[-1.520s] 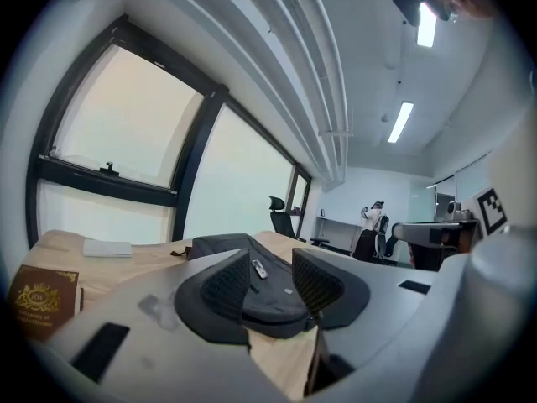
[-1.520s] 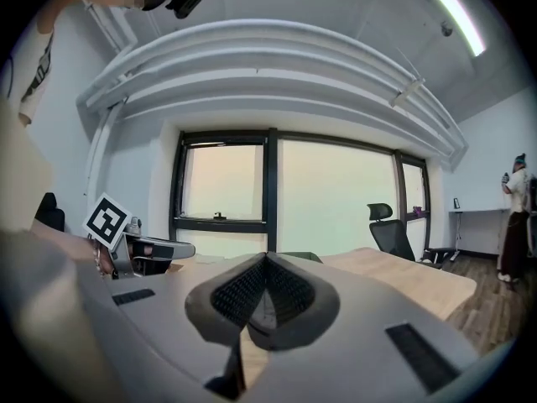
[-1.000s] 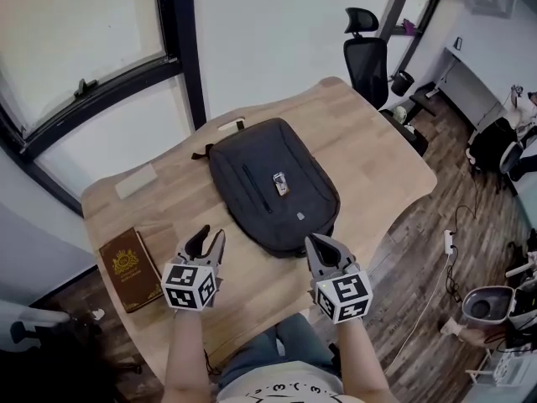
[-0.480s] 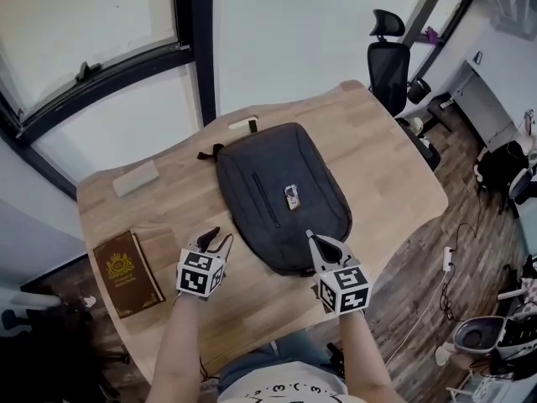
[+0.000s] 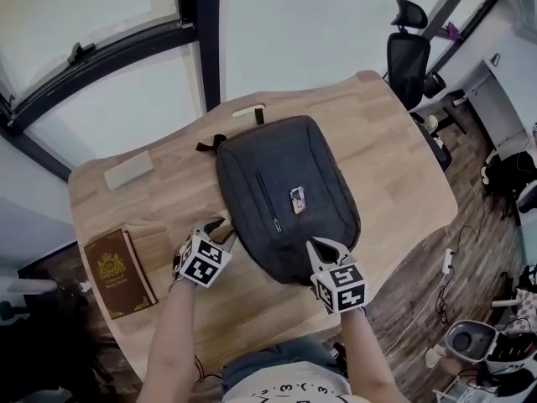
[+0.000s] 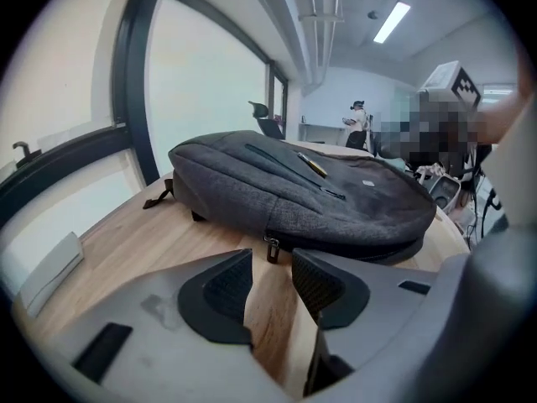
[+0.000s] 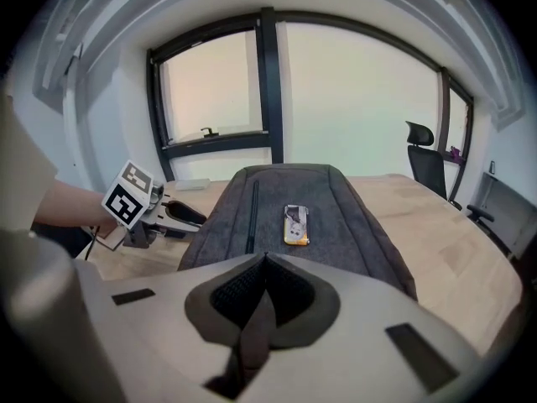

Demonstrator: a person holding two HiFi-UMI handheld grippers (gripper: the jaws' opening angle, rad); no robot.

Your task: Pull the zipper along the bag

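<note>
Left gripper (image 5: 220,227) is half open with nothing between the jaws. It sits low over the counter (image 5: 386,166), just beside the bag's (image 5: 285,191) near-left edge. In the left gripper view the pull (image 6: 271,248) hangs from the bag's (image 6: 319,191) side seam. It is dead ahead of the left gripper (image 6: 271,263), just past the jaw tips and in line with the gap, not touching either jaw.

From the pull the zipper (image 6: 361,246) runs off to that gripper's right, round the bag's near end. The bag's long axis runs away from the person, with its handle end far from both grippers.

Right gripper (image 5: 323,246) is closed on nothing. Its tips are at the bag's near-right end, and I cannot tell if they rest on the fabric. In its own view the bag (image 7: 336,217) stretches straight ahead of the right gripper (image 7: 264,263).

The left is clearly the nearer one to the pull. Likely next move is a short push forward and a pinch, then a drag along the seam toward the right gripper's side. The right looks placed to steady the bag.
</note>
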